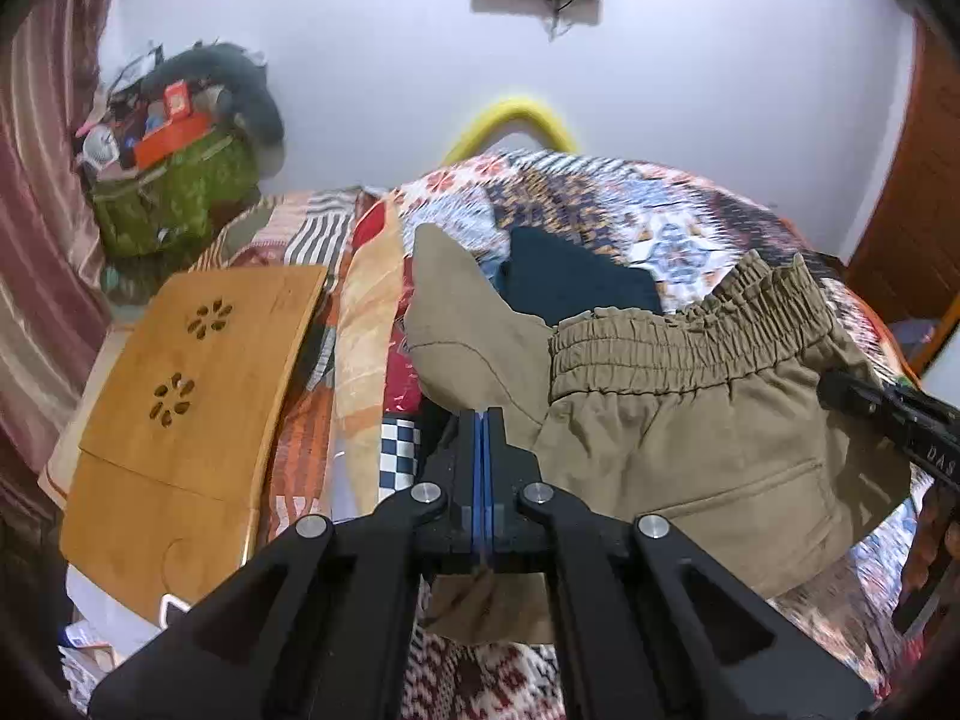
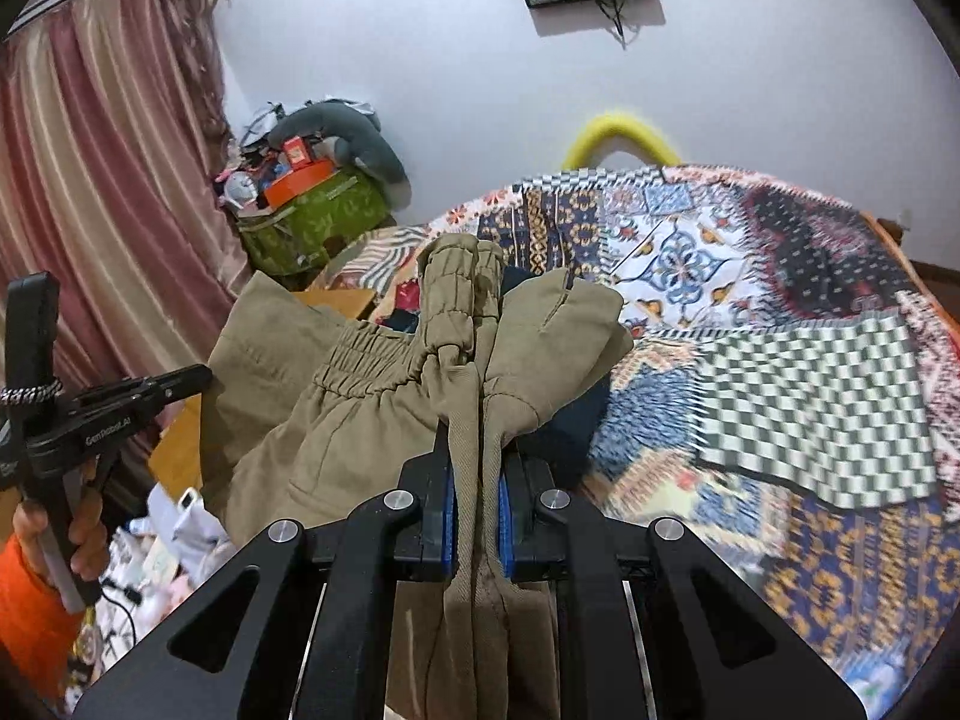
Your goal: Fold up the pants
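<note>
Khaki pants [image 1: 690, 438] with an elastic waistband [image 1: 690, 342] hang spread between my two grippers above the bed. In the left wrist view my left gripper [image 1: 483, 420] has its blue pads pressed together on a thin edge of the pants, and cloth hangs below it. From the right, my right gripper [image 1: 831, 390] reaches into the pants' other side. The right wrist view shows the right gripper [image 2: 477, 450] shut on a bunched fold of the khaki pants [image 2: 372, 420]. At the left of that view, the left gripper [image 2: 204, 375] meets the cloth's edge.
A patchwork bedcover [image 2: 780, 330] spreads under the pants, with a dark navy garment [image 1: 576, 282] lying on it. A wooden lap table [image 1: 192, 390] lies to the left. A green bag [image 1: 174, 192] piled with things stands by the striped curtain [image 2: 108, 180]. A hand with an orange sleeve [image 2: 36, 540] grips the left tool.
</note>
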The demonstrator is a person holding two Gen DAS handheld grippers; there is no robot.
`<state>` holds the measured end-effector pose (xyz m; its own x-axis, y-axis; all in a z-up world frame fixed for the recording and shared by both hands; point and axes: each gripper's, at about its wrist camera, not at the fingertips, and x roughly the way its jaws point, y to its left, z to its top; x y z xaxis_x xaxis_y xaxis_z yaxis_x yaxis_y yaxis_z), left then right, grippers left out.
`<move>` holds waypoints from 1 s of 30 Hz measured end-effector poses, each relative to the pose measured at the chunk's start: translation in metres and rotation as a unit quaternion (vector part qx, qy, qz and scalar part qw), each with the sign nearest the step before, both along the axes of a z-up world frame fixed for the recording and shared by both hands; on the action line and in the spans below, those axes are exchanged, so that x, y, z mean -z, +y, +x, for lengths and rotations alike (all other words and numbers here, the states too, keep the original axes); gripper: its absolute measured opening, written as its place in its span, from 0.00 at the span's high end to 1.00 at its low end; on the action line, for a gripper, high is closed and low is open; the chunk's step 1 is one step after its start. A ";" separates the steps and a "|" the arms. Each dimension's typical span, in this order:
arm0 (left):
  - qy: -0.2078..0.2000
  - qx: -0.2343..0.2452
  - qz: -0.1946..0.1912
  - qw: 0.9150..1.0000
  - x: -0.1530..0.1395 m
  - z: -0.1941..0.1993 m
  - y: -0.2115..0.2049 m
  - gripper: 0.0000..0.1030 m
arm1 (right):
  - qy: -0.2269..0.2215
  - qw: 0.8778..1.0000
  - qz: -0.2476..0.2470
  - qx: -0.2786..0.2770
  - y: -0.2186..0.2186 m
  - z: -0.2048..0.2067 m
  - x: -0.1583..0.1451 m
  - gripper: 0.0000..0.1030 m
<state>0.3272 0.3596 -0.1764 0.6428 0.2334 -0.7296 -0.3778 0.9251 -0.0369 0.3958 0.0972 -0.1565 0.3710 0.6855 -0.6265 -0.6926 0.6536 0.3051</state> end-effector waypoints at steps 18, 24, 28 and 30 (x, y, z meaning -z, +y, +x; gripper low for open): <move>0.053 0.009 -0.009 0.999 0.032 -0.023 0.004 0.69 | -0.027 0.993 -0.102 0.048 -0.001 -0.003 0.020 0.71; -0.008 0.034 0.012 0.999 -0.043 -0.076 -0.039 0.58 | -0.098 0.994 -0.048 0.029 -0.034 -0.067 -0.057 0.69; -0.062 0.062 0.034 0.996 -0.097 -0.122 -0.079 0.53 | -0.135 0.991 -0.007 0.015 -0.060 -0.114 -0.099 0.69; -0.091 0.073 0.046 0.992 -0.122 -0.150 -0.101 0.53 | -0.151 0.988 0.017 0.008 -0.075 -0.142 -0.119 0.69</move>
<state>0.1776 0.2590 -0.0548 0.7932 0.1882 -0.5792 -0.2346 0.9721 -0.0055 0.2534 0.0220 -0.0372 0.5482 0.6967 -0.4627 -0.7448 0.6584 0.1089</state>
